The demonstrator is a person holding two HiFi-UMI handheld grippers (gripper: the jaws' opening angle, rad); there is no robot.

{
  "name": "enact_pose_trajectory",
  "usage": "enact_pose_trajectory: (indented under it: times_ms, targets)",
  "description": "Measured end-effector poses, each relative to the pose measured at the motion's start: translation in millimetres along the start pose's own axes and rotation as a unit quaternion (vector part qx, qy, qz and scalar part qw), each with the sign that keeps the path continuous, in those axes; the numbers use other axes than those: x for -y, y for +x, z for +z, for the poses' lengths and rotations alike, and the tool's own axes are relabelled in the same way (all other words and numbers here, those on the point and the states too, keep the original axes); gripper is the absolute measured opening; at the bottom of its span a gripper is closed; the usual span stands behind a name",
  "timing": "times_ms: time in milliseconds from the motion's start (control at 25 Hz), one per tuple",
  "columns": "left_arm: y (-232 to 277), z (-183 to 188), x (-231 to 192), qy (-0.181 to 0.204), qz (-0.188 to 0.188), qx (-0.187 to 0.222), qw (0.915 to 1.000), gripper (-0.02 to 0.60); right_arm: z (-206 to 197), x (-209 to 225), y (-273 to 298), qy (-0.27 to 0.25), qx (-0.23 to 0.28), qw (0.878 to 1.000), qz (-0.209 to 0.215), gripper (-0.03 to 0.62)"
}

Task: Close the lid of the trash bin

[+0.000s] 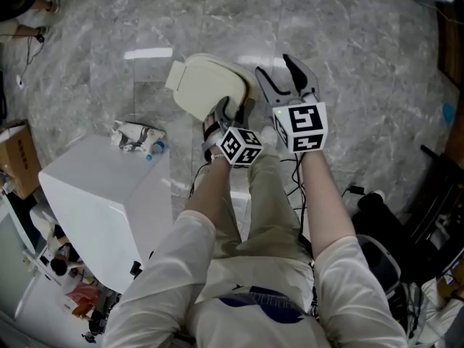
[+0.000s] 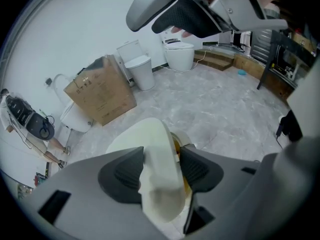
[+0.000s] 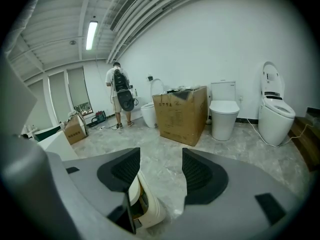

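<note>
Left gripper view: your left fingers (image 2: 122,176) straddle the lid (image 2: 159,146), open, not pinching. It looks like light, stiff, slick plastic; press near its free edge. Right fingers (image 3: 120,171) are open and empty.

A grey marble floor (image 1: 348,49) is running to white walls (image 3: 225,44), a ceiling strip light (image 3: 91,34) glowing above. A cardboard box (image 3: 180,115) is standing among white toilets (image 3: 224,115); a person (image 3: 119,91) is standing beyond.

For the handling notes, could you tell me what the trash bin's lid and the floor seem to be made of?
Trash bin lid: likely cream plastic, with smooth, matte, moulded curves. Floor: probably polished grey marble or marble-look tile, veined, with lamp reflections.
</note>
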State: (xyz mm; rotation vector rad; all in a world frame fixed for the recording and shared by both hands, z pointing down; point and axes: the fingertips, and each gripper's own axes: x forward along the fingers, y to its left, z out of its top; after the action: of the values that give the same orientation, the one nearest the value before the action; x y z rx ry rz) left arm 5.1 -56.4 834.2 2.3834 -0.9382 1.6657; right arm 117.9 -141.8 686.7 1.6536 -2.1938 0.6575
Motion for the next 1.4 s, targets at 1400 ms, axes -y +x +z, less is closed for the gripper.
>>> enact_pose_trajectory:
  times_ms: [1400]
  targets:
    - [53,-22,33,-0.012,-0.135,-0.047,0.9897,0.199,-51,-4,37,-0.014,-0.045,0.999,-0.001,0.278]
